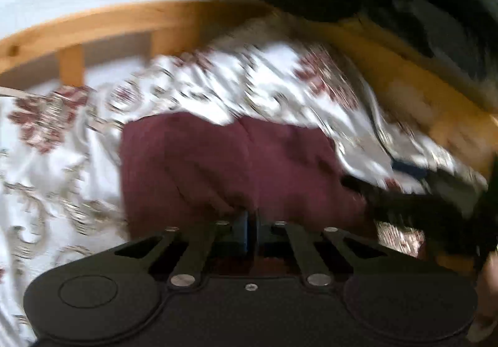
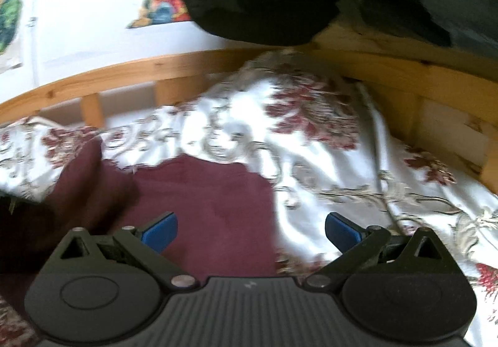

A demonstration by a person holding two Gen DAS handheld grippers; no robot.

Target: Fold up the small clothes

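Maroon garment [image 1: 224, 166] edge pinched in left gripper [image 1: 252, 222]; floral bedspread [image 2: 342, 160] around.

Bright daylight, heavy motion blur, fisheye-warped edges.

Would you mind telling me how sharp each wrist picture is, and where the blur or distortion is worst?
Left wrist view: heavy motion smear over the floral bedspread and the maroon cloth; only the left tool is crisp. Right wrist view: milder blur, the flowers on the spread readable, the right tool sharp. Both views: fisheye bends the wooden rail into an arc.
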